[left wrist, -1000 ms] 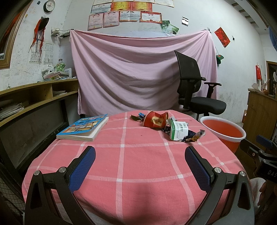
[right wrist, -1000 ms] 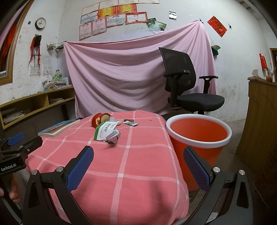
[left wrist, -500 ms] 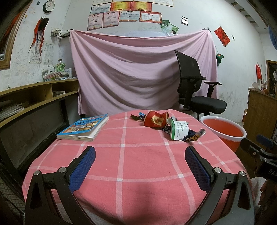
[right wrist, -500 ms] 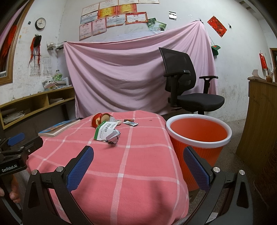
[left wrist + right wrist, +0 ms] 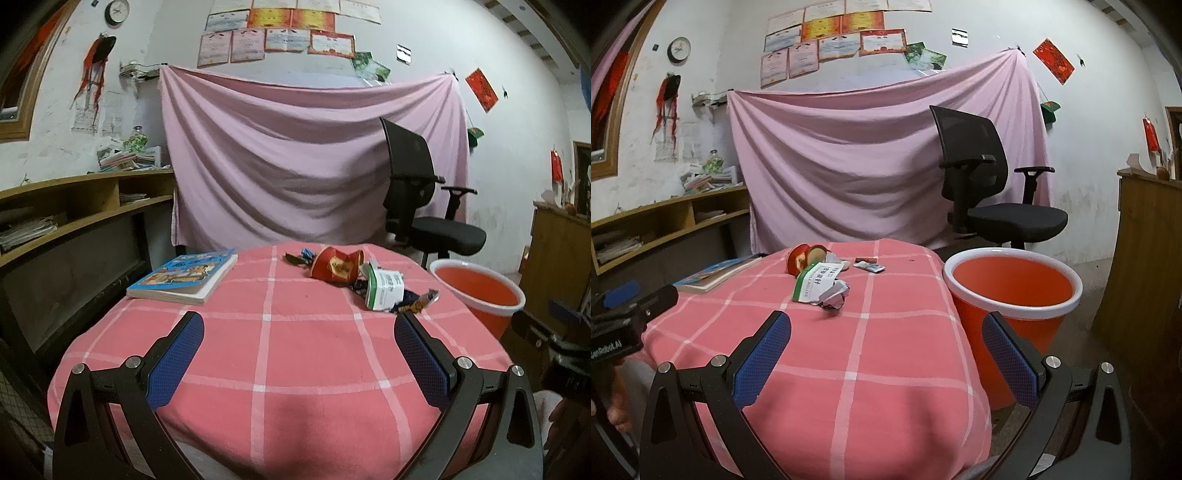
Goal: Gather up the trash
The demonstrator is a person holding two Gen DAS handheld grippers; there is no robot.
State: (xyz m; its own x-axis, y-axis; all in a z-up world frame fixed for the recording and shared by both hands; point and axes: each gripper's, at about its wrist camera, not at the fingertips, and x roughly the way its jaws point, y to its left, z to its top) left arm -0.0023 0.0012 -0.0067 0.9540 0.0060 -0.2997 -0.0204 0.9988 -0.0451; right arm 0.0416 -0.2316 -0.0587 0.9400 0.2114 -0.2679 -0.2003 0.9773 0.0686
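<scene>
On the left of the round table covered in a pink-and-white checked cloth (image 5: 266, 354) lies a thick paperback book with a blue illustrated cover (image 5: 184, 277), flat and well apart from the trash. The left gripper (image 5: 297, 332), with black arms and blue textured pads, hangs over the near part of the cloth with its fingers wide apart and nothing between them.

Toward the far middle of the table sits the litter: small dark and blue wrappers (image 5: 301, 255) at the back, then a crushed red paper cup with a gold emblem (image 5: 338, 267) lying on its side. Just to its right, touching or nearly so, is a squashed white-and-green carton (image 5: 384, 288), with a crumpled dark foil wrapper (image 5: 415, 303) at its right edge. In the right wrist view a flat small packet (image 5: 870, 266) lies alone behind the carton.

The right gripper (image 5: 886, 332) is likewise spread open and empty, held above the table's right edge. Beyond that edge, on the floor just beside the table, stands a round orange plastic bucket with a white rim (image 5: 1012, 288), upright. Behind it is a black mesh office chair (image 5: 982, 184) in front of a hanging pink sheet (image 5: 849, 166).
</scene>
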